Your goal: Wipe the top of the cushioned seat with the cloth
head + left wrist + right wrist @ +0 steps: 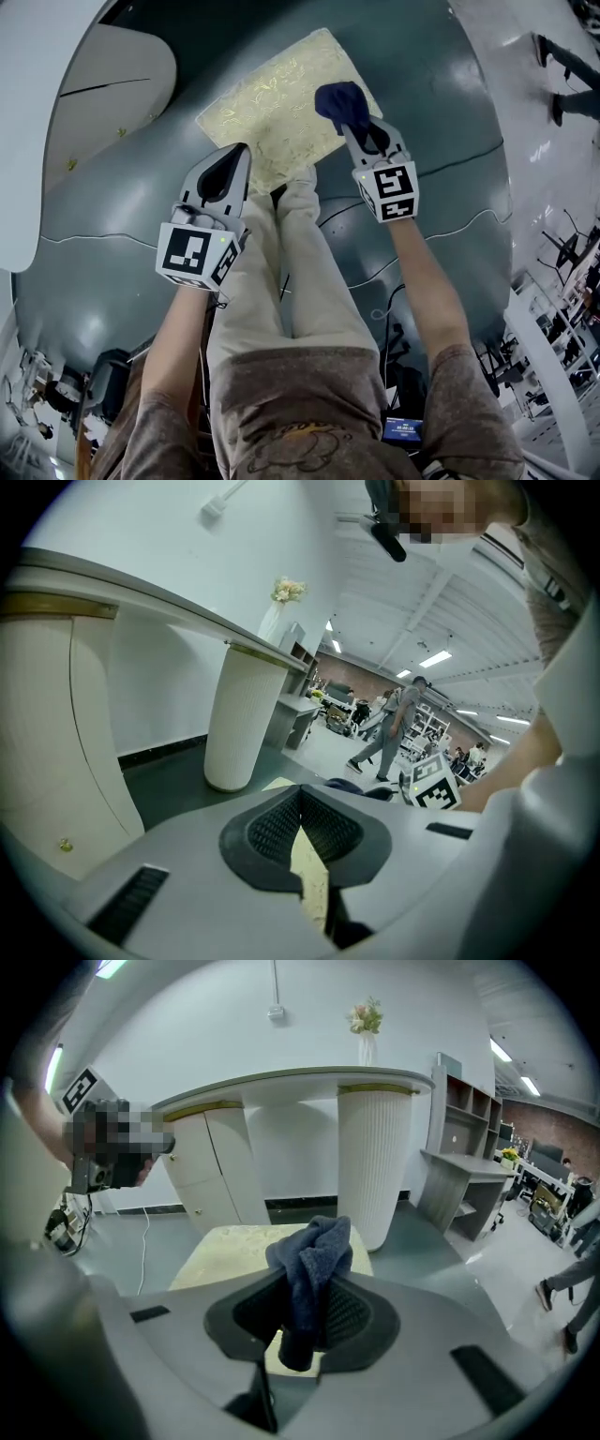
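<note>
The pale yellow, square cushioned seat (267, 108) lies below and ahead of me. My right gripper (359, 127) pinches the bunched dark blue cloth (340, 101) over the seat's right edge, forearm stretched forward; I judge wiping can start there. My left gripper (236, 157), jaws pressed together and empty, hovers at the seat's near corner, clear of the cloth's path.

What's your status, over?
Right gripper shut on cloth, over the seat. Left gripper shut, empty, at seat's near edge. Nothing else on the seat.
</note>
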